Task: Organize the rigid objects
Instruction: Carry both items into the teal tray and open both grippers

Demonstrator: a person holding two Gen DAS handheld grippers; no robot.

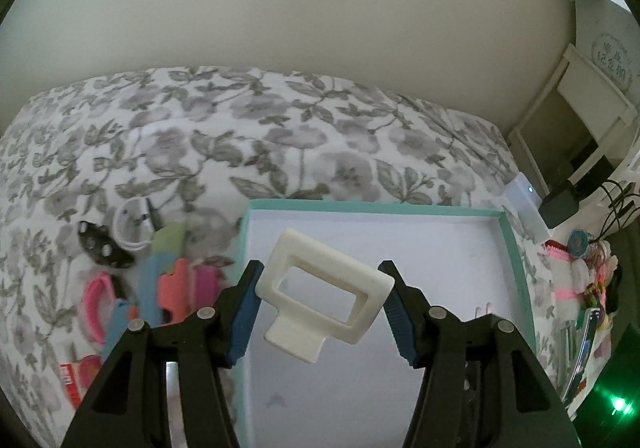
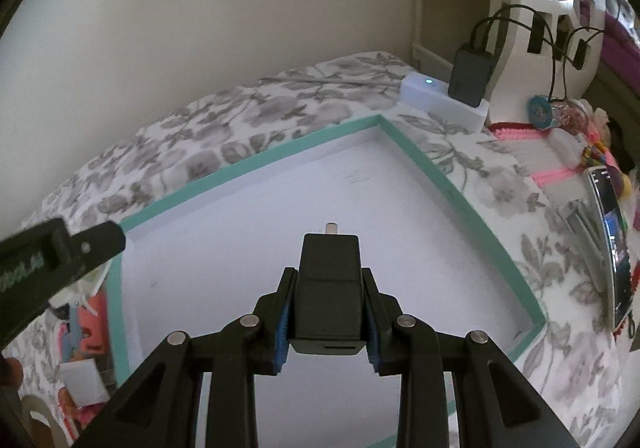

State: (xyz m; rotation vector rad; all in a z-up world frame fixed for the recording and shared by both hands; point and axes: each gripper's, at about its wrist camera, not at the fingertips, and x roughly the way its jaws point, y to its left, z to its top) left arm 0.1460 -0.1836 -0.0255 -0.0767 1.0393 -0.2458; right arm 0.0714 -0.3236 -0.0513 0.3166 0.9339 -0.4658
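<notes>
A floral-print bedspread (image 1: 248, 136) fills both wrist views, and on it lies a shallow teal-rimmed box tray (image 1: 516, 248), its white floor bare in both views. In the left wrist view, a cluster of unsorted items (image 1: 160, 280), among them pink, coral and blue plastic pieces and a black-and-white gadget, sits on the fabric at about 9 o'clock from the tray. The left gripper (image 1: 320, 300) hangs over the tray's near half, its blue pads set roughly half apart and pressing the two ends of a cream rectangular plastic frame with a short tab (image 1: 324, 292), held tilted above the white floor. The right gripper (image 2: 327, 308) hovers over the same tray, jaws drawn narrow and clamped on both flanks of a black plug-style adapter (image 2: 329, 288), whose small metal tip points toward 12 o'clock. A white charging dock with a lit indicator (image 2: 440, 104) stands beyond the tray's far corner at about 1 o'clock. The step in hand appears to be setting both pieces down inside the tray; doing it well likely means lowering each until it rests flat on the floor before releasing, placing them well apart and clear of the rim, so that neither tips onto the teal wall.
</notes>
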